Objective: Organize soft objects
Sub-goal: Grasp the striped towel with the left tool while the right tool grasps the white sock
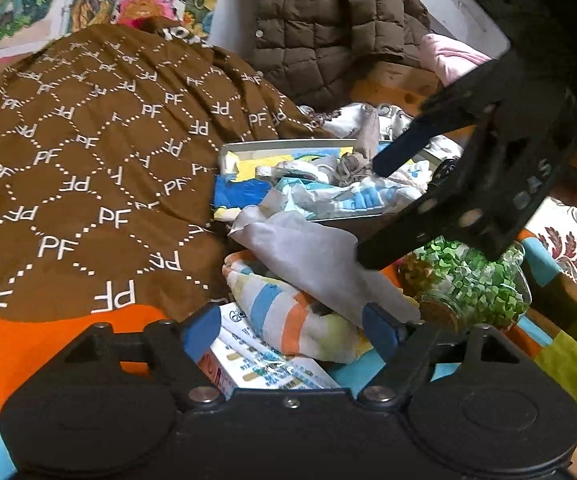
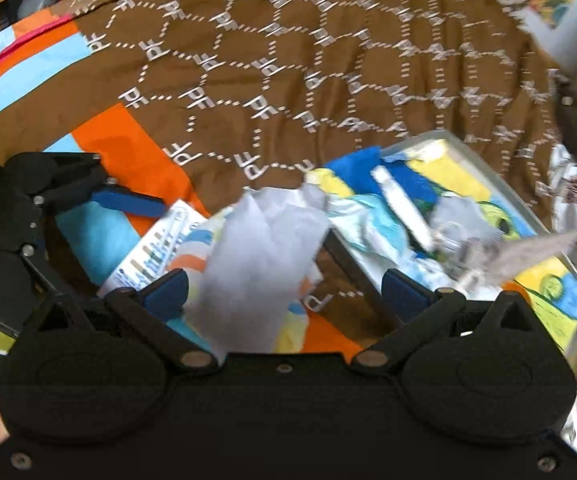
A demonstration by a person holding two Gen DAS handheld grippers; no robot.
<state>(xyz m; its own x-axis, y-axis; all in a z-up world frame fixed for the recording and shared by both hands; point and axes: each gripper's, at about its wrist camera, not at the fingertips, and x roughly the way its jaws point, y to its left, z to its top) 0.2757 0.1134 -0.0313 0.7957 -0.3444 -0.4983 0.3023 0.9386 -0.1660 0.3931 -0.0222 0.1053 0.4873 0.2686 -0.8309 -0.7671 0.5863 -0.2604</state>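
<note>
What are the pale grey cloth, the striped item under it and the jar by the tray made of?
Pale grey cloth: thin woven fabric, faint sheen, sharp creases. Striped item: soft terry or knit, matte and fuzzy, probably a towel or sock. Jar: clear glass or hard plastic, glossy, green bits showing through, cork-like stopper.

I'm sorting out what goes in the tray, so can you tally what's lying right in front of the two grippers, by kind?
Soft cloths: 2, a pale grey cloth and a striped towel
Printed cardboard boxes: 1
Glass jars of green bits: 1
Trays of soft items: 1
Total: 5
</note>
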